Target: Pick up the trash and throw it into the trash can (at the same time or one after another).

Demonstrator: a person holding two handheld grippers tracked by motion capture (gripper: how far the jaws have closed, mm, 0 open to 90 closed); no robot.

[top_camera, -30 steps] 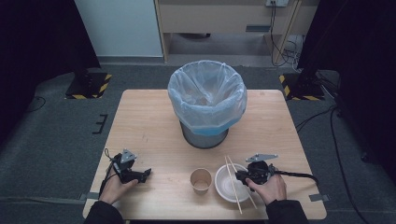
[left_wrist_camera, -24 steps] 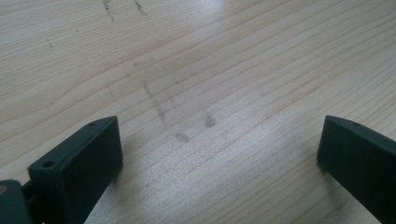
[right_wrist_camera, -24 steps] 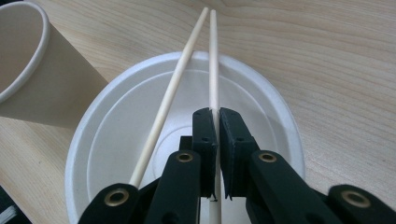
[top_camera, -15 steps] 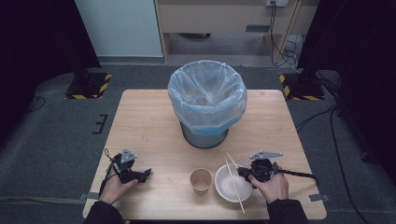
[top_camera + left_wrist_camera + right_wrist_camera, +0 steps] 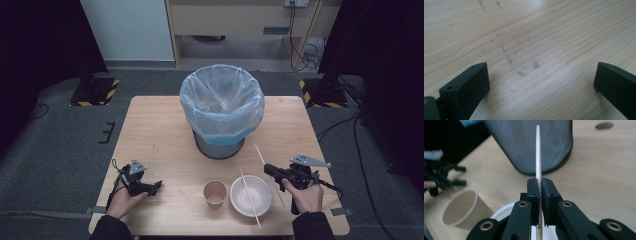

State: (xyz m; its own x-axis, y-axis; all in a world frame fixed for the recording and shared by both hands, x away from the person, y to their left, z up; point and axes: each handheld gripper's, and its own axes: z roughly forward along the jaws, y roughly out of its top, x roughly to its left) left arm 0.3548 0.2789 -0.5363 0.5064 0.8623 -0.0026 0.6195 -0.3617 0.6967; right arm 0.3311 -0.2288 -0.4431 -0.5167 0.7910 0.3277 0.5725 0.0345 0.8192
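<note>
Dark grey carpet surrounds a pale wooden table [image 5: 160, 130], with a wooden cabinet and trailing cables at the far wall. A black mesh waste bin [image 5: 218, 145] lined with a light blue bag [image 5: 221, 102] stands in the middle of the table. Nearer the person, a small paper cup [image 5: 215, 192] stands upright just beside a white bowl [image 5: 244, 202], the cup on the bowl's left in the high view.

One wooden chopstick [image 5: 249, 197] lies across the bowl, its far end over the rim towards the bin and its near end reaching the table's near edge. A second chopstick [image 5: 538, 155] is pinched between the right tongs [image 5: 268, 169], which are clamped tight on it (the jaws are all but touching around the thin stick). In the right gripper view this chopstick runs straight up from the jaws, its tip showing against the bin's mesh wall, with the bowl's rim and the cup below and to the left. In the high view the right tongs sit just right of the bowl, pointing left, with the held chopstick slanting towards the bin.

The left tongs [image 5: 156, 185] rest at the table's near left, well apart from the cup. Their jaws stand wide open with nothing but bare wood grain between them in the left gripper view.
</note>
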